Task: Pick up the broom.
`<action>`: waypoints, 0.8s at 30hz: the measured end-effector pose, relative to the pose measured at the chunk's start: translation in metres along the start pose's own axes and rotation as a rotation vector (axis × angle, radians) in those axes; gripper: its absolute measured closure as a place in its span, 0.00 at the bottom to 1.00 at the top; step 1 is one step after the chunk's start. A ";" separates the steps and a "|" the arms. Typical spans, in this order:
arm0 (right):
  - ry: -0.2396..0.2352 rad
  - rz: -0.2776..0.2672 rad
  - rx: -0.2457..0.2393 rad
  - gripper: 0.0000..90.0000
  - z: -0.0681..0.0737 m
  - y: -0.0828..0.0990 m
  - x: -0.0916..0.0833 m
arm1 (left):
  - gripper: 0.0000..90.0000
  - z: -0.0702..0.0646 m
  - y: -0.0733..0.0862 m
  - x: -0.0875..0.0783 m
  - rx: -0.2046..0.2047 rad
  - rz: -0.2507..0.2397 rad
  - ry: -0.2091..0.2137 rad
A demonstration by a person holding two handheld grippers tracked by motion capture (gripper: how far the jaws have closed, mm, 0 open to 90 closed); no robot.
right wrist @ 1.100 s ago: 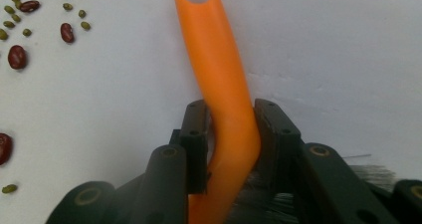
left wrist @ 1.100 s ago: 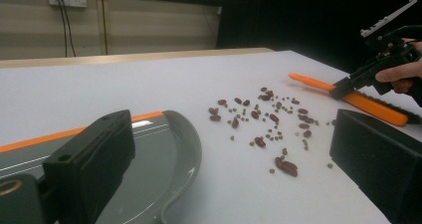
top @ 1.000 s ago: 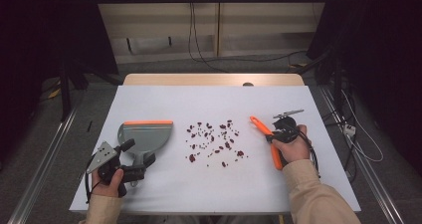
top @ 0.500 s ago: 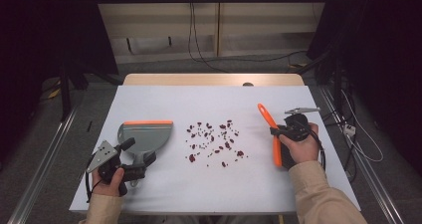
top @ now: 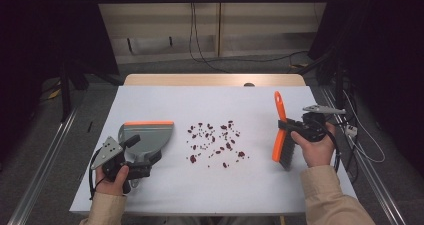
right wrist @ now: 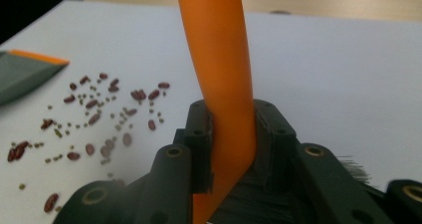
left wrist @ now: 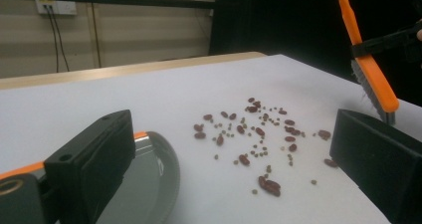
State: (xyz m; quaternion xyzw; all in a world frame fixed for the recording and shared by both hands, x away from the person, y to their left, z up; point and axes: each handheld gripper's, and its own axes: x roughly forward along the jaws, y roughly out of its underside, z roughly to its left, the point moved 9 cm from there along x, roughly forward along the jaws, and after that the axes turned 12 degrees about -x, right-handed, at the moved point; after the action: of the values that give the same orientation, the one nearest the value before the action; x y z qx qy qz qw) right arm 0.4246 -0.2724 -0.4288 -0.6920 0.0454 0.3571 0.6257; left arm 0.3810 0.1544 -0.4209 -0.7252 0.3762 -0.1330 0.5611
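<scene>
The right gripper (top: 296, 131) pinches the orange brush (top: 279, 130) by its handle, its two jaws pressed against either side of the plastic, as the right gripper view (right wrist: 231, 134) shows close up. The brush (left wrist: 368, 64) hangs clear of the white counter (top: 200, 100), tilted, handle end pointing away from the person and dark bristles facing down toward the near right part of the surface. A scatter of red beans and small green seeds (top: 215, 141) lies in the middle of the counter, well apart from the bristles. To their left rests the grey dustpan (top: 145, 137) with its orange lip facing the far side. The left gripper (top: 131, 161) sits at the dustpan's near end, at its handle; in the left gripper view the jaws stand spread wide, one over the pan's rim (left wrist: 164, 169) and the other beside the beans (left wrist: 259, 129), and I cannot tell whether they press on the handle
</scene>
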 end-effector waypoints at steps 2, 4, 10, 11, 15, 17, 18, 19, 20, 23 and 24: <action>-0.009 -0.029 0.019 0.79 0.000 -0.003 -0.006 | 0.04 -0.004 -0.003 0.000 -0.001 -0.005 0.006; -0.020 -0.048 0.036 0.79 0.000 -0.006 -0.010 | 0.04 -0.007 -0.006 0.001 0.000 -0.010 0.015; -0.026 -0.099 0.039 0.79 0.005 -0.015 -0.016 | 0.04 -0.021 -0.013 0.005 0.015 0.007 0.042; -0.034 -0.103 0.034 0.79 0.008 -0.018 -0.017 | 0.04 -0.024 -0.015 0.006 0.017 0.012 0.048; -0.030 -0.155 0.032 0.79 0.016 -0.033 -0.020 | 0.04 -0.038 -0.023 0.013 0.026 0.018 0.075; -0.044 -0.182 0.041 0.79 0.023 -0.042 -0.019 | 0.04 -0.044 -0.026 0.018 0.033 0.030 0.087; -0.045 -0.193 0.037 0.79 0.026 -0.047 -0.018 | 0.04 -0.047 -0.029 0.020 0.032 0.028 0.089; -0.051 -0.195 0.031 0.79 0.031 -0.051 -0.017 | 0.04 -0.050 -0.031 0.023 0.030 0.028 0.092; -0.048 -0.205 0.028 0.79 0.035 -0.055 -0.015 | 0.04 -0.053 -0.033 0.026 0.026 0.024 0.099; -0.060 -0.222 0.025 0.79 0.046 -0.064 -0.009 | 0.04 -0.061 -0.037 0.035 0.030 0.039 0.117; -0.070 -0.221 0.023 0.79 0.050 -0.066 -0.007 | 0.04 -0.064 -0.038 0.038 0.029 0.043 0.123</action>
State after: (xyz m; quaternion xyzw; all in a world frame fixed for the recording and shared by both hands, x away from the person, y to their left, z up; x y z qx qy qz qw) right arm 0.4312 -0.2160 -0.3680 -0.6726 -0.0492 0.3094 0.6704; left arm 0.3827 0.0851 -0.3735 -0.6992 0.4235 -0.1708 0.5500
